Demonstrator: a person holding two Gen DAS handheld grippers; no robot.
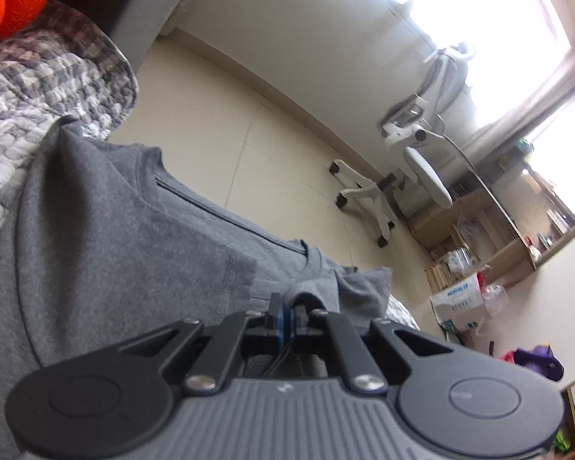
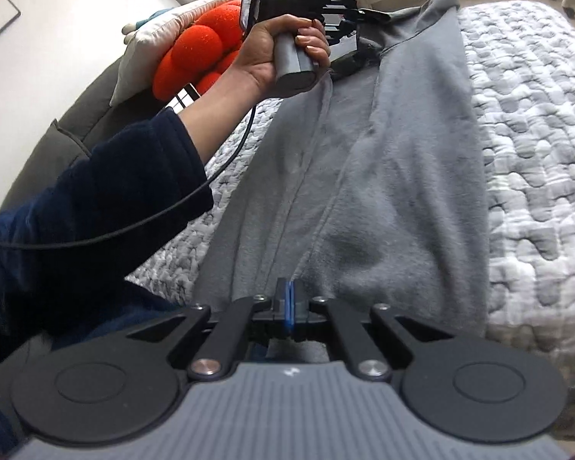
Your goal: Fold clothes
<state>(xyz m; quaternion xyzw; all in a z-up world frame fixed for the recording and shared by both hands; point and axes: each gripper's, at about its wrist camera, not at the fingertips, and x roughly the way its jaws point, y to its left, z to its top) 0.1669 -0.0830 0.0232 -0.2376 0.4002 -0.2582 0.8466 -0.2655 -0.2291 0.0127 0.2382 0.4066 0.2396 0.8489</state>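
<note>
Grey tee (image 2: pixel 364 161) lies stretched lengthwise on the quilt (image 2: pixel 525 145), partly folded w/ a long crease down its middle. L gripper (image 1: pixel 287 316) jaws closed, pinching a bunched bit of tee fabric near the collar and sleeve, by the quilt's edge next to the floor (image 1: pixel 218 115). R gripper (image 2: pixel 289 303) jaws closed on the tee's opposite end, at the near edge of the quilt. Person's hand (image 2: pixel 287 53) grips the L handle. Orange plush (image 2: pixel 207 50) sits at the quilt's far corner.
</note>
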